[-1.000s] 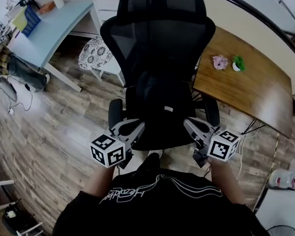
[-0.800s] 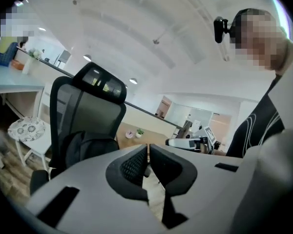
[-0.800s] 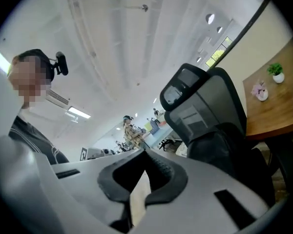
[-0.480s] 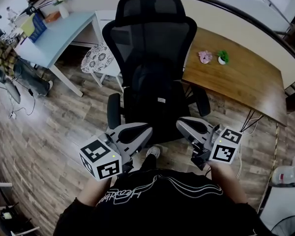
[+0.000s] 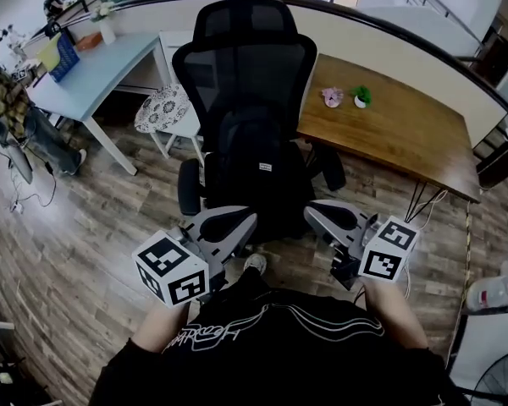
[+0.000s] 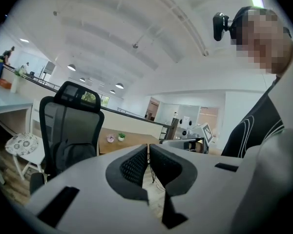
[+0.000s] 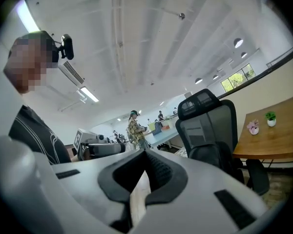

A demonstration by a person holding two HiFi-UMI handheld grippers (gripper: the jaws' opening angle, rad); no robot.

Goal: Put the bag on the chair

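Observation:
A black bag stands on the seat of a black mesh office chair, leaning against its backrest. Both grippers are held close to my body, short of the chair's front edge and apart from the bag. My left gripper is shut with nothing between its pads. My right gripper is also shut and empty. In the left gripper view the chair and bag sit at the left beyond the closed left gripper. In the right gripper view the chair stands to the right of the closed right gripper.
A brown wooden table stands right of the chair, with a pink flower and a small green plant on it. A light-blue desk and a patterned white stool are at the left. A seated person is at the far left.
Both grippers have drawn back from the chair's seat toward my body, and the chair now sits farther off. The bag stays on the seat.

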